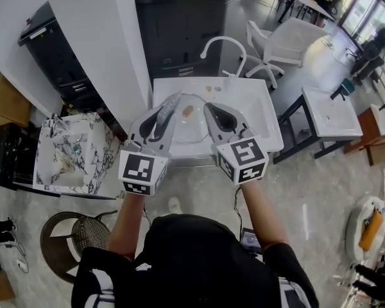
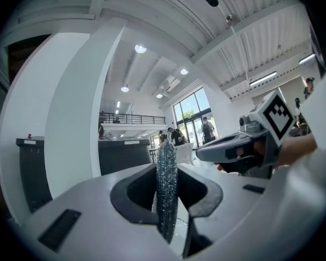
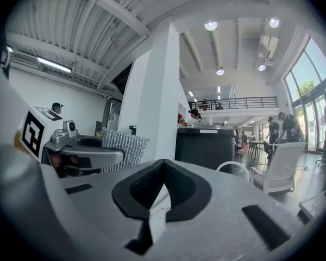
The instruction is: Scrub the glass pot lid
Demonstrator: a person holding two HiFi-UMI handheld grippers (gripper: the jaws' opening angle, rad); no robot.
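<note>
My left gripper [image 1: 169, 102] is held level over the white sink [image 1: 260, 111], shut on a silvery glitter scrub pad [image 1: 168, 106]. In the left gripper view the pad [image 2: 166, 184] stands edge-on between the jaws of the left gripper [image 2: 167, 203]. My right gripper [image 1: 208, 110] hovers beside it, shut, with nothing between its jaws [image 3: 156, 200]. Each gripper shows in the other's view: the right gripper [image 2: 233, 151], and the left gripper [image 3: 89, 152] with the pad [image 3: 123, 147]. In the basin below lies a clear round shape with a brownish spot [image 1: 188, 112], seemingly the glass lid, partly hidden by the grippers.
A curved white faucet [image 1: 223, 43] rises at the sink's back edge. A black cabinet [image 1: 179, 18] stands behind it, with a white pillar [image 1: 96, 37] to the left. A marble basin [image 1: 67, 153] lies at the left, a white chair [image 1: 289, 37] and a white table [image 1: 333, 114] at the right.
</note>
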